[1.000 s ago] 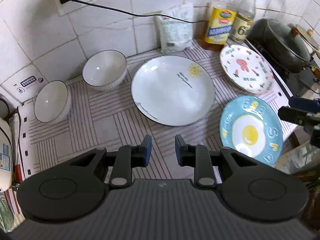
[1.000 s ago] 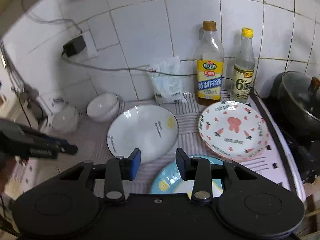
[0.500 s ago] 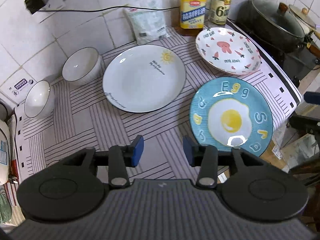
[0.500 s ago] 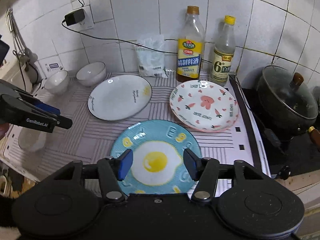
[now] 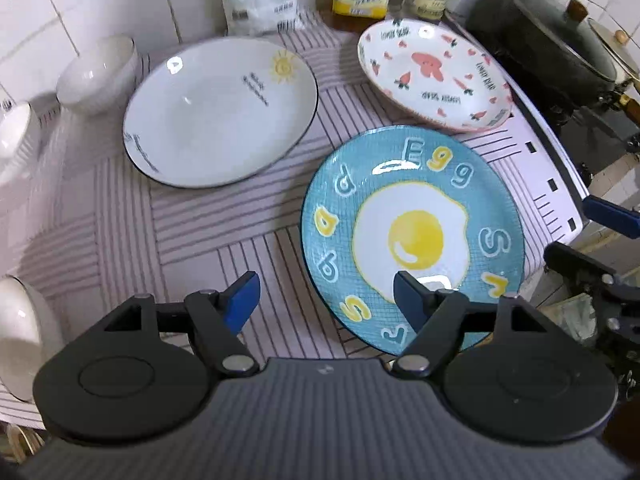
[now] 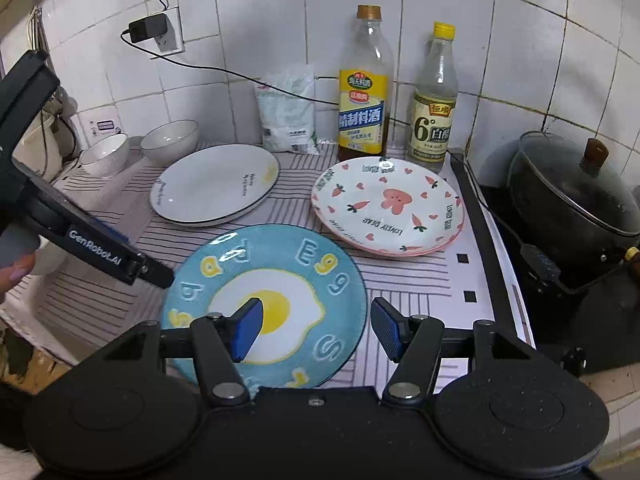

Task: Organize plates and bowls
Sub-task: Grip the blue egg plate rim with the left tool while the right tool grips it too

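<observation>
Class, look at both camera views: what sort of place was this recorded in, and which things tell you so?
Most likely a home kitchen counter. A lidded black pot sits on a stove to the right, a cooking wine bottle and a vinegar bottle stand against the white tiled wall, and plates lie on the striped mat.

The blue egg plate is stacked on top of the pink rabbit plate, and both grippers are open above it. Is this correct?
Not quite. In the right wrist view the blue egg plate lies beside the pink rabbit plate, in front of it on the striped cloth, not stacked. The left gripper and right gripper are indeed open.
</observation>
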`<action>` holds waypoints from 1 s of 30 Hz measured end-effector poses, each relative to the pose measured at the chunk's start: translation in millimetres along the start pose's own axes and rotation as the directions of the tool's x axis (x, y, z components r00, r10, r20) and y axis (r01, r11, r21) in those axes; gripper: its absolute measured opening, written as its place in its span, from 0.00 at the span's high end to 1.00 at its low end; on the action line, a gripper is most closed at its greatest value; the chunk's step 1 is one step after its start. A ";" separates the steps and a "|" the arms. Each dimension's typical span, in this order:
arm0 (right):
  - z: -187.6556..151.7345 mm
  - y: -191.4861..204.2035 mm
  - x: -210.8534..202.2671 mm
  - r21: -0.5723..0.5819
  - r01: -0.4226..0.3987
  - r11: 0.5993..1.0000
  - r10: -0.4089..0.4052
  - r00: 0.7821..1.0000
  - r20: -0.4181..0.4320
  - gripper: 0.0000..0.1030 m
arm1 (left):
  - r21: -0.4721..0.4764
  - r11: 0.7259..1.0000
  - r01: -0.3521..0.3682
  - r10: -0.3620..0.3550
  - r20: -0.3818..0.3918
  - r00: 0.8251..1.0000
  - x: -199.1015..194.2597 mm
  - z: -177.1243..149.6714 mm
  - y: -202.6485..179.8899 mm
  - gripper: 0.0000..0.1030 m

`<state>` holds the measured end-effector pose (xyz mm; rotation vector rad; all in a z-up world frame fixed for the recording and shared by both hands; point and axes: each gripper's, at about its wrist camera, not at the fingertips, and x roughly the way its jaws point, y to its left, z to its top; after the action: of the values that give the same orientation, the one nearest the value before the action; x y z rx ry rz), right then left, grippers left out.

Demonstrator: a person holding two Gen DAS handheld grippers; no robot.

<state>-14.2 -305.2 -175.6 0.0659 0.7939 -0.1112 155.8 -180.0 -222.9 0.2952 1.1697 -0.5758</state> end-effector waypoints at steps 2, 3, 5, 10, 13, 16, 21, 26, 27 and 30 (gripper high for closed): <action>-8.5 -3.5 10.4 0.001 0.005 1.000 -0.005 1.000 -0.001 0.37 | -0.018 1.000 -0.010 0.009 -0.012 1.000 10.9 -2.8 -0.3 0.27; -13.2 -6.9 16.1 0.009 -0.004 1.000 0.004 1.000 -0.005 0.37 | -0.025 0.999 -0.020 0.020 -0.016 1.000 16.5 -3.1 -1.4 0.25; -23.3 -14.4 24.9 0.044 -0.033 0.998 0.033 0.999 0.001 0.37 | -0.037 0.999 -0.040 0.039 -0.023 0.999 27.5 -5.6 -3.0 0.24; -37.7 -25.2 44.2 0.134 -0.038 0.990 0.041 0.999 -0.021 0.37 | -0.054 0.997 -0.055 0.053 -0.032 0.998 44.6 -10.2 -4.6 0.24; -44.3 -30.0 52.7 0.186 -0.056 0.981 0.064 0.997 -0.036 0.39 | -0.059 0.998 -0.034 0.032 -0.034 0.999 48.9 -11.3 -4.3 0.28; -48.5 -33.7 57.6 0.234 -0.070 0.970 0.082 0.996 -0.043 0.51 | -0.062 0.998 -0.013 0.010 -0.044 0.999 52.3 -12.2 -4.1 0.50; -51.4 -39.4 65.5 0.300 -0.081 0.951 0.106 0.992 -0.068 0.82 | -0.053 0.998 0.028 -0.030 -0.039 0.999 48.5 -15.0 -2.0 0.78; -51.0 -43.9 71.5 0.371 -0.093 0.924 0.134 0.987 -0.087 0.83 | -0.096 0.994 0.050 -0.053 -0.030 0.998 49.0 -14.7 3.7 0.80; -51.3 -44.1 73.9 0.378 -0.096 0.921 0.139 0.986 -0.088 0.82 | -0.101 0.994 0.050 -0.053 -0.025 0.998 49.8 -14.5 3.6 0.79; -52.9 -45.8 80.3 0.420 -0.105 0.902 0.153 0.985 -0.084 0.81 | -0.127 0.990 0.059 -0.061 -0.012 0.998 52.2 -14.1 6.0 0.79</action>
<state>-1.4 -351.3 -270.8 0.5325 0.8688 -0.1498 162.3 -182.1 -276.9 0.1566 1.2277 -0.5500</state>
